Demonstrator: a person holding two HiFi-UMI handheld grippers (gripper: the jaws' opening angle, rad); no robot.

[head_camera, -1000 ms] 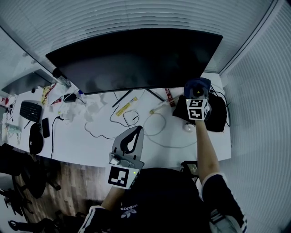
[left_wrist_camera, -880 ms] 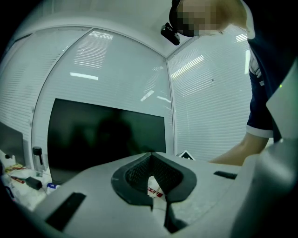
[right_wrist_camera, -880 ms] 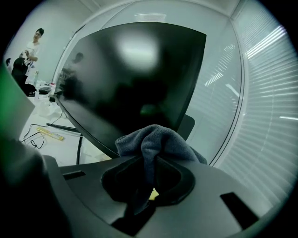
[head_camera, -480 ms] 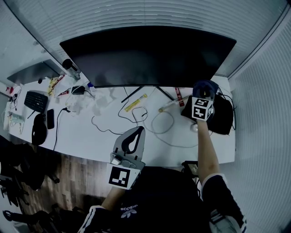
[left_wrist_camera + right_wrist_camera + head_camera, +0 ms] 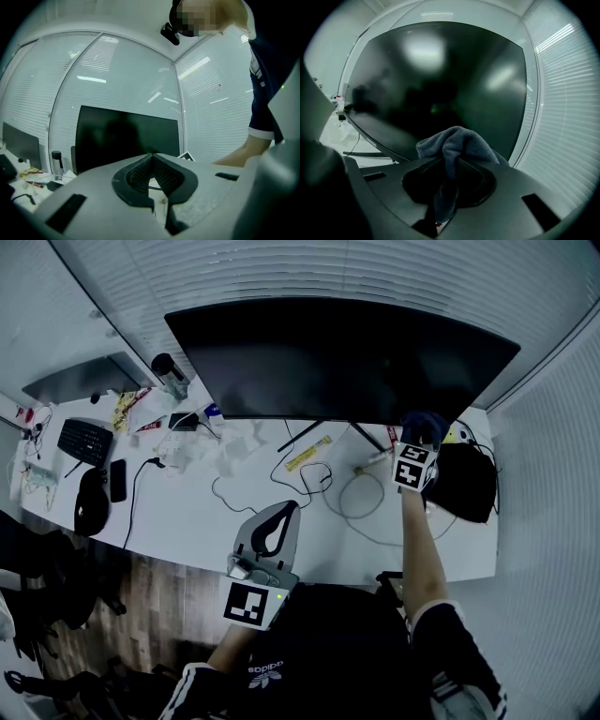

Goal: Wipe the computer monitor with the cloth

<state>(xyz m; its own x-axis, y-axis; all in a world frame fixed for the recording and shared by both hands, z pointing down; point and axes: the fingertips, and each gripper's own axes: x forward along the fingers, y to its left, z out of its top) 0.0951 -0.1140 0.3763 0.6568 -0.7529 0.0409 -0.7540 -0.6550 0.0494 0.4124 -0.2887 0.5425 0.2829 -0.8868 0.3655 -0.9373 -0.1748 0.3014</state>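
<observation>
In the head view, the wide dark monitor [image 5: 347, 357] stands at the back of the white desk [image 5: 187, 521], with its screen off. The right gripper [image 5: 421, 432] is held up near the lower right corner of the screen, and a dark blue cloth [image 5: 424, 421] sticks out from its tip. The left gripper [image 5: 278, 512] hangs low in front of the desk edge, well apart from the monitor. On the desk lie loose cables [image 5: 319, 479], a keyboard [image 5: 82, 440] and a mouse [image 5: 91, 502] at the left, and a black bag [image 5: 466, 482] at the right, beside the right gripper.

In the left gripper view, the two jaws are pressed together at the tips and nothing is between them. The monitor stands far behind them, and a dark bottle [image 5: 56, 161] stands to its left.

In the right gripper view, the jaws are clenched on the cloth, which bunches up above them in soft folds. The dark screen fills most of the picture just behind the cloth. I cannot tell if the cloth touches the screen.
</observation>
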